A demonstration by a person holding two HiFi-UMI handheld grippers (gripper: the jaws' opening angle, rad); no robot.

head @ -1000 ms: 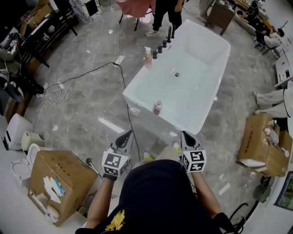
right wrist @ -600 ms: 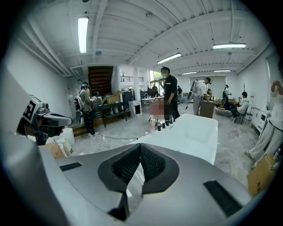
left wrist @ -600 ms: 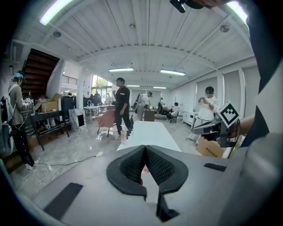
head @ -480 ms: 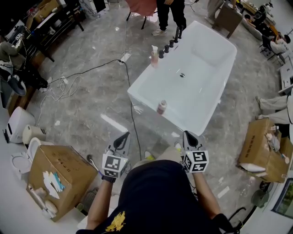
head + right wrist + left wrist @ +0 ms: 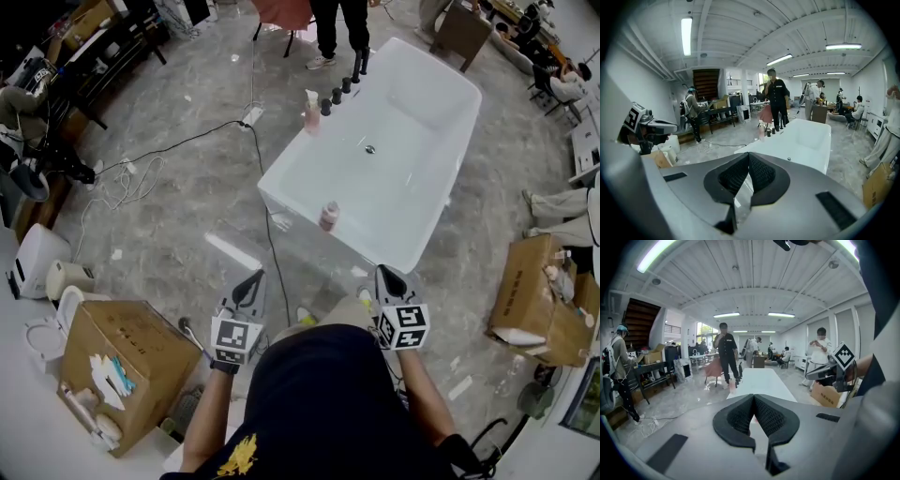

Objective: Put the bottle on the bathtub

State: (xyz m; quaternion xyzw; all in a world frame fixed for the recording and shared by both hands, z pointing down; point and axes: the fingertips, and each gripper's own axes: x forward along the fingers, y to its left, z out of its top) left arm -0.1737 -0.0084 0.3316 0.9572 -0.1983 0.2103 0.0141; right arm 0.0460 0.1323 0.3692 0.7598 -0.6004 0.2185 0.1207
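Observation:
A white bathtub [image 5: 412, 112] stands on the grey floor ahead of me. A small pinkish bottle [image 5: 328, 217] with a pale cap stands upright on its near rim. Further along the left rim are a pink spray bottle [image 5: 311, 111] and several dark bottles [image 5: 339, 92]. My left gripper [image 5: 249, 289] and right gripper [image 5: 386, 281] are held close to my body, short of the tub, both shut with nothing between the jaws. The left gripper view shows the tub [image 5: 761, 383] beyond the shut jaws. The right gripper view shows the tub [image 5: 801, 140] and the spray bottle [image 5: 761, 131].
A black cable [image 5: 265, 230] runs across the floor past the tub's near left corner. Cardboard boxes sit at the lower left [image 5: 122, 370] and at the right [image 5: 539, 295]. A person [image 5: 337, 28] stands at the tub's far end. A white toilet [image 5: 37, 262] is at the left.
The head view has shifted slightly, so the tub sits a little differently in the frame. Both grippers stay shut and in the same place near my body.

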